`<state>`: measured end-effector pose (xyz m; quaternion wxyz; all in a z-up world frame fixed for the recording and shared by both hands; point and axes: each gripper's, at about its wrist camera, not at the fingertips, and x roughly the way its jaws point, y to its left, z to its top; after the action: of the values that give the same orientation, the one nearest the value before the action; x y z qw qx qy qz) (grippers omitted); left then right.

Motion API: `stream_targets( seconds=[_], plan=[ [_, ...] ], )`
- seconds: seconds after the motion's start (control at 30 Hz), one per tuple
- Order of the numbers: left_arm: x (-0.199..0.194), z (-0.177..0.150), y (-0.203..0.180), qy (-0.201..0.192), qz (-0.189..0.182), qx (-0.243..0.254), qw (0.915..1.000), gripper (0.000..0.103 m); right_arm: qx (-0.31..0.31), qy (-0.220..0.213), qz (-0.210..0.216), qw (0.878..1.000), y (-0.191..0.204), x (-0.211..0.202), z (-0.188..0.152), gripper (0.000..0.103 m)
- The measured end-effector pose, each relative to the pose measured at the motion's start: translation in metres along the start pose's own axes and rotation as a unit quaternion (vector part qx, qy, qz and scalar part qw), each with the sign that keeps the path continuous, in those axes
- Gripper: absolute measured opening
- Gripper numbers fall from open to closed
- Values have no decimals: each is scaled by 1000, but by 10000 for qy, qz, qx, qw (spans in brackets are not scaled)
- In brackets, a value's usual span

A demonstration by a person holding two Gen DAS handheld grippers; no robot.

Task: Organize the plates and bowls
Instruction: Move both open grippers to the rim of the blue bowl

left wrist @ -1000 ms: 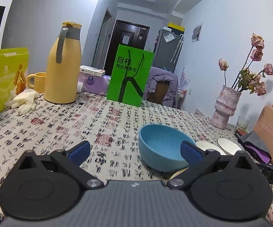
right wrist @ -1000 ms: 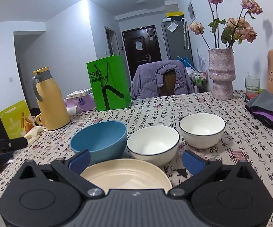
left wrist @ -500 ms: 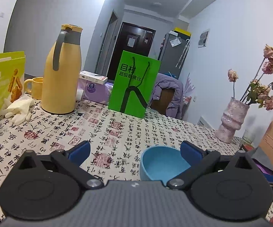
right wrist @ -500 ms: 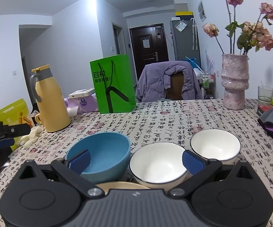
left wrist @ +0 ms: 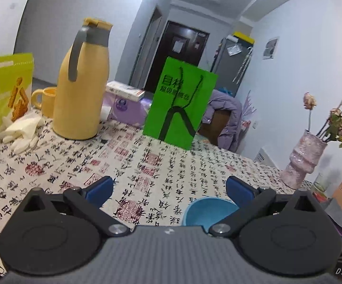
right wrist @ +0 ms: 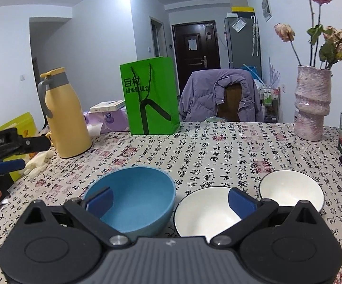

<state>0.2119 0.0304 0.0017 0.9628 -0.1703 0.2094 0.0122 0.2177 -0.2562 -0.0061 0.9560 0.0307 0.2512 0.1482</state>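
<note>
Over the last second both cameras have been raised and tipped back. In the right wrist view the cream plate that lay nearest the lens is no longer seen, hidden below the housing, and the round matte blue bowl now fills the lower left. In the left wrist view the same blue bowl has dropped to the bottom edge, half covered by the housing. This is judged to be a lift-off for a fresh approach; nothing has been stacked yet, and the sorting is taken to be at its start.

The left tongs are spread wide with nothing between them, held above the calligraphy-printed tablecloth of the bench. The right tongs are likewise spread and empty, hovering just short of the bowls.

All three bowls stand upright, mouths facing up, in a row across the bench: the blue bowl on the left, the black-rimmed white ceramic bowl just beside it, and a second white black-rimmed bowl further right. Being round, no long axis is shown by any of them; only the vertical axis matters for nesting. Whether the first two rims touch cannot be told.
</note>
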Motion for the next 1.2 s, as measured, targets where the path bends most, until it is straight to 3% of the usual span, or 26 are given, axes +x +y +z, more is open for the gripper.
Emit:
stream_targets(
  seconds=[0.2,0.3,0.4,0.47,0.6,0.77,1.2],
  plan=[
    [31,12,1,411,313,-191,9985,103,-66,209,73,9997,0,23,15,101],
    [47,11,-3,547,416,-182,9975,103,-165,319,67,9993,3,37,20,96],
    [62,4,-7,697,395,-98,9967,103,-235,492,96,9985,5,53,23,85],
    [70,-4,-7,789,337,-52,9963,103,-272,604,136,9977,6,64,24,84],
    [86,-17,-1,977,202,-145,9949,95,-383,844,135,9956,9,84,21,68],
    [93,-26,5,1082,72,-203,9939,88,-477,1036,90,9934,10,104,20,63],
    [106,-41,6,1425,-248,-215,9892,47,-648,1362,59,9885,16,126,11,39]
  ],
)
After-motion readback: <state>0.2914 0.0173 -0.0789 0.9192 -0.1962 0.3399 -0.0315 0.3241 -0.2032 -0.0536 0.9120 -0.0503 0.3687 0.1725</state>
